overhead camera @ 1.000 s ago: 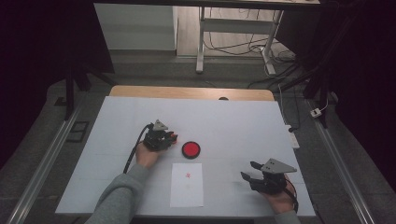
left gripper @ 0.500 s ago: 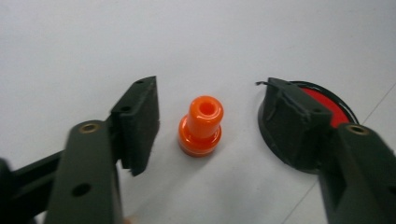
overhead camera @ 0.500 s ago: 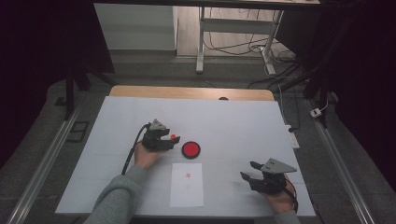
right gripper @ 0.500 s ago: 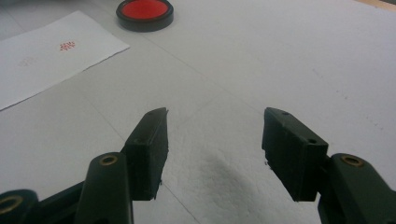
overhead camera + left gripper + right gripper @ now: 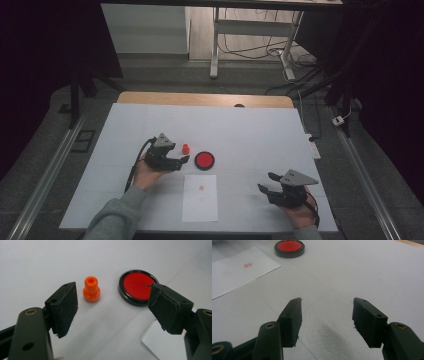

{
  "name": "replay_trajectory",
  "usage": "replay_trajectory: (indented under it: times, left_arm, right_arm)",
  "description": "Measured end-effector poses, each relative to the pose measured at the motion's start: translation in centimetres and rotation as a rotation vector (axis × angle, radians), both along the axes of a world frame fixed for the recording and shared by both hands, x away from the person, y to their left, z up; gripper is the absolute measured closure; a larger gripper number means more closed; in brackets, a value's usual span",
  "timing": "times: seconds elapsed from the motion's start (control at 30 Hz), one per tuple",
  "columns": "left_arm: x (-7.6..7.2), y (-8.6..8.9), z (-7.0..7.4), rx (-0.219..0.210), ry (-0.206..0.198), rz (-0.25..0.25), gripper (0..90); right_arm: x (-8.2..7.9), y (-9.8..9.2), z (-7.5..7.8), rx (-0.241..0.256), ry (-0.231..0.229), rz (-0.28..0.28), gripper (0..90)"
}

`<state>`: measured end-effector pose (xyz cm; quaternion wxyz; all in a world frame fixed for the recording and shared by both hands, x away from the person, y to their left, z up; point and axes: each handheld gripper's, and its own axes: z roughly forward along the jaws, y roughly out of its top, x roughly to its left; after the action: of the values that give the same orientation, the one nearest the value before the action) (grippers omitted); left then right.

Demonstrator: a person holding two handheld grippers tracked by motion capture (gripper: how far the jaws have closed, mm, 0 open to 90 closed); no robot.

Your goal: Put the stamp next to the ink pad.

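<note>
Left gripper view: orange stamp (image 5: 91, 289) upright on white table (image 5: 260, 130), just beside black-rimmed dish (image 5: 138, 287) full of red ink. Left gripper (image 5: 111, 306) near, jaws wide apart, holding nothing. Right gripper (image 5: 325, 321) likewise spread and empty, well apart; stamped paper (image 5: 200, 197) between.

A white-topped table (image 5: 240, 125) carries a small orange plastic peg (image 5: 185, 148), a round black-rimmed red pad (image 5: 204, 160) mid-frame, and a white paper sheet (image 5: 200, 200) lower centre.

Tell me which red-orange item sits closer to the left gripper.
The small orange stamp, just off the left gripper; the round red ink pad lies farther right.
</note>
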<state>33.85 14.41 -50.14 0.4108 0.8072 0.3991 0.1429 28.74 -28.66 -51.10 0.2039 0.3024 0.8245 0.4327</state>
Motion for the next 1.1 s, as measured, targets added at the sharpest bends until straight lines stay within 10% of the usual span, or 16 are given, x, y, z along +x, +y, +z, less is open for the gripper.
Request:
replay_trajectory:
  times: [0.57,1.1]
  left_arm:
    - [-7.2,5.2,-0.9,-0.068,0.02,0.046,25.0]
    - [-9.7,6.4,-1.8,-0.037,0.012,0.017,24.6]
  right_arm:
    - [0.1,-0.1,-0.1,0.007,0.007,0.009,40.3]
    - [0.5,-0.7,-0.3,0.004,0.016,0.004,40.3]
